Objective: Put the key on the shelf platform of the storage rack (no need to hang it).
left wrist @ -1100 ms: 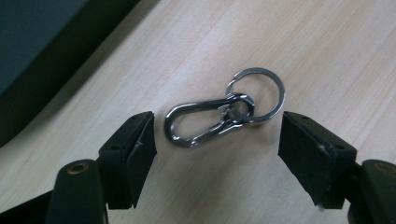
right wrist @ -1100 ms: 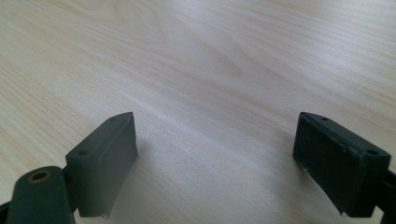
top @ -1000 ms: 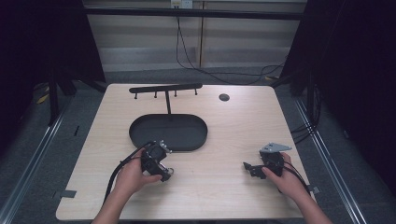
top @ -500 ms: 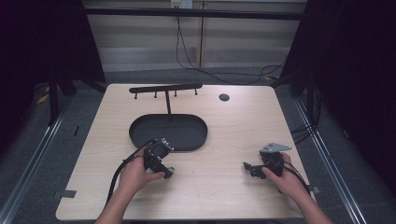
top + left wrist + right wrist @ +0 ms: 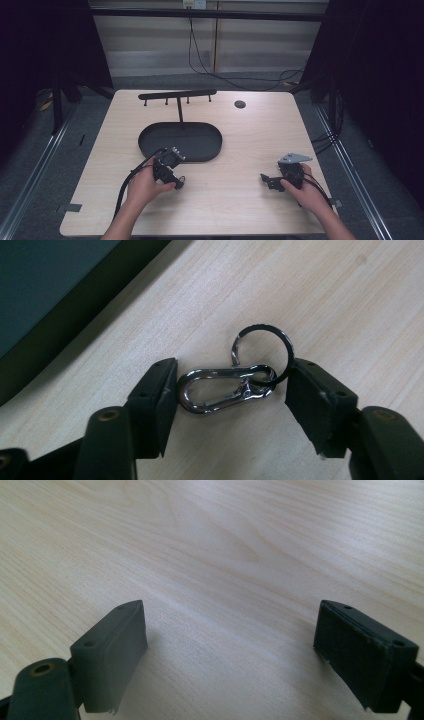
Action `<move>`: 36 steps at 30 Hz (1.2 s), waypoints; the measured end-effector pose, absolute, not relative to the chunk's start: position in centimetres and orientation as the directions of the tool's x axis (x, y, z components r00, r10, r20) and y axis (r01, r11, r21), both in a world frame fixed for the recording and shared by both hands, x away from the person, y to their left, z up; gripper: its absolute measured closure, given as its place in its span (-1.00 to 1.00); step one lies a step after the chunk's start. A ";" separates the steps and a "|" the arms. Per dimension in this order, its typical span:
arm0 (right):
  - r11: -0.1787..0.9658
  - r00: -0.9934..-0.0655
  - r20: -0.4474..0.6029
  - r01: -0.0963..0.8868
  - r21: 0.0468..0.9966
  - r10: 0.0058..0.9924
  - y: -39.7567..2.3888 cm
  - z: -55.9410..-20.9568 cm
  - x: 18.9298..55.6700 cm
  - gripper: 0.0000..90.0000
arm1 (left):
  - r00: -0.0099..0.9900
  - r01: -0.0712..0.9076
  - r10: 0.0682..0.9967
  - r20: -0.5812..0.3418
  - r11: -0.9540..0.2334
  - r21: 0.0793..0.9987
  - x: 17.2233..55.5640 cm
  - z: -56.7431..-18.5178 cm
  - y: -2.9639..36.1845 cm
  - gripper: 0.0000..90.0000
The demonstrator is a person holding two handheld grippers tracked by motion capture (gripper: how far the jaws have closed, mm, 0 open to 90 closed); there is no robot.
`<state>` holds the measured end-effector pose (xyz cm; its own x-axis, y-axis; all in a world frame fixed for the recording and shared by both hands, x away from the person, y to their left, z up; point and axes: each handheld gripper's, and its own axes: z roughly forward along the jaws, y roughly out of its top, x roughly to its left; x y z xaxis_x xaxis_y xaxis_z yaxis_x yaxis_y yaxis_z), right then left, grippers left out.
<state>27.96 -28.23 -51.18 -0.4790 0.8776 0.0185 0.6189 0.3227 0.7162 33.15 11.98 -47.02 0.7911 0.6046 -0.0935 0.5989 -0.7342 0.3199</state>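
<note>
A silver carabiner clip [image 5: 220, 390] with a dark key ring [image 5: 265, 352] on one end lies flat on the wooden table [image 5: 235, 145]. My left gripper [image 5: 232, 390] straddles it lengthwise. Its jaws have just been closing, and the pads now meet the clip's rounded end on one side and the ring on the other. From above, the left gripper [image 5: 175, 180] sits just in front of the black oval tray [image 5: 145, 145]. My right gripper [image 5: 265, 180] rests near the table's front right, its jaws wide open over bare wood [image 5: 230, 650].
Behind the tray stands a black rack with several hooks [image 5: 177, 94]. A round cable hole [image 5: 240, 104] lies at the back of the table. Cables trail from both grippers toward the front edge. Dark floor and rails flank the table.
The left gripper's jaws have drawn in around the clip. Both hands stay where they were.
</note>
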 end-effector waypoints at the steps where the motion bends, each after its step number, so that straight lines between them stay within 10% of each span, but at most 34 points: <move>1: 0.323 -0.479 0.018 0.619 0.716 0.877 -28.2 -51.2 28.0 -0.71 | 0.790 0.601 0.606 -0.094 -0.735 0.314 33.1 -47.0 12.0 -0.12; 28: 0.323 -0.479 0.018 0.618 0.716 0.877 -28.2 -51.2 28.0 -0.71 | 0.778 0.617 0.624 -0.080 -0.732 0.288 33.3 -46.8 12.5 0.30; 36: 0.323 -0.479 0.018 0.619 0.716 0.877 -28.2 -51.2 28.0 -0.71 | 0.774 0.621 0.627 -0.089 -0.723 0.303 33.5 -46.8 12.9 0.06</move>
